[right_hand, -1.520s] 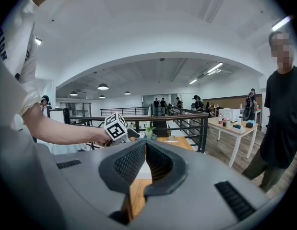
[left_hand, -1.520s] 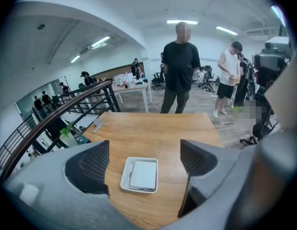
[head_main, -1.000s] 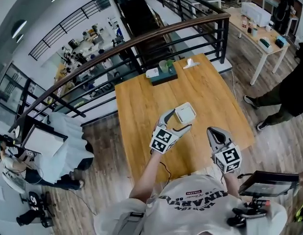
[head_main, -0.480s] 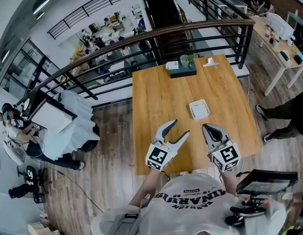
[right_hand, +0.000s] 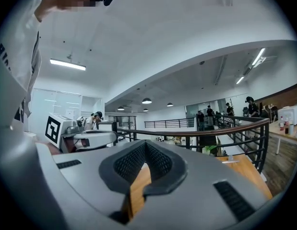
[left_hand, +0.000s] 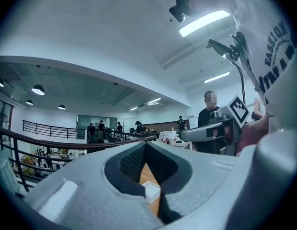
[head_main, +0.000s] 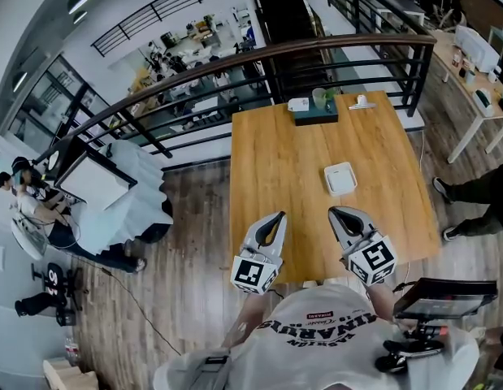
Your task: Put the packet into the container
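**Container (head_main: 340, 178) on the table (head_main: 275, 157), both jaws closed and empty**

The white container lies right of the table's centre; no packet can be made out in it. The left gripper (head_main: 276, 218), near and left of it, has just been closing its jaws on nothing and they now meet. The right gripper (head_main: 336, 213), just near of the container and apart from it, has its jaws together too.

Container (head_main: 340, 178) on table (head_main: 275, 153), left claw (head_main: 276, 218) and right claw (head_main: 336, 213) closed

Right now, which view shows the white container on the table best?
The head view: the whole white container shows from above. The left gripper view shows only a corner between its fingers; the right gripper view misses it.
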The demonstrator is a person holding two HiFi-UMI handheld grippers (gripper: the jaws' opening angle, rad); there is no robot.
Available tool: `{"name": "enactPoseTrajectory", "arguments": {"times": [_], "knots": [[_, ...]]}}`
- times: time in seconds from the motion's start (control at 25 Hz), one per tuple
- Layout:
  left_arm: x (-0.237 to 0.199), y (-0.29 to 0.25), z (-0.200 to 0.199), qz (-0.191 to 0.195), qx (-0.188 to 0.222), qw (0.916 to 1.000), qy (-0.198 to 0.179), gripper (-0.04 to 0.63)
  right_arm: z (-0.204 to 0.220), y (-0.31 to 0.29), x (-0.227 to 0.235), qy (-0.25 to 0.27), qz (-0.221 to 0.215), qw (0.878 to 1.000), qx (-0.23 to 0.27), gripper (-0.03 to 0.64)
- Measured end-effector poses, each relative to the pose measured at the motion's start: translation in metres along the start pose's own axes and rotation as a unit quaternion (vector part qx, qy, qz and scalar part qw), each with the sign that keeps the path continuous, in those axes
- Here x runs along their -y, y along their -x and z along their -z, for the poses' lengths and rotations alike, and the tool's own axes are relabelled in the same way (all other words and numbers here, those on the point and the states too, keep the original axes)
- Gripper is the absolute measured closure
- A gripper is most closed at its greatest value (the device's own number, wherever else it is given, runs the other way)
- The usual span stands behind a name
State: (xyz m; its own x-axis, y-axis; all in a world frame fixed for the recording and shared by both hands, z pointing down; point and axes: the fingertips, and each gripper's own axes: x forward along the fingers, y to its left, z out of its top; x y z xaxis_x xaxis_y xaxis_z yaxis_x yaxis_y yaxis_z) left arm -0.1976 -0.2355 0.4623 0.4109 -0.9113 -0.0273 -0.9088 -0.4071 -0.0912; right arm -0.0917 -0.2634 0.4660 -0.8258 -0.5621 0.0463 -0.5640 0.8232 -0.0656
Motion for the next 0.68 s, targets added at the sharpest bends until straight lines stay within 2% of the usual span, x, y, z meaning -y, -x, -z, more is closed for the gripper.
{"name": "enactPoseTrajectory", "arguments": {"times": [0.2,0.68], "knots": [[-0.009,0.015,0.004,-0.02,-0.004,0.9997,0.009,0.591,0.001,0.002,-0.007,0.0,-0.009,1.0,-0.002,0.609],[-0.007,0.031,0.005,-0.011,-0.005,0.9994,0.032,0.591,0.004,0.008,-0.015,0.001,0.001,1.0,-0.003,0.609]]}}
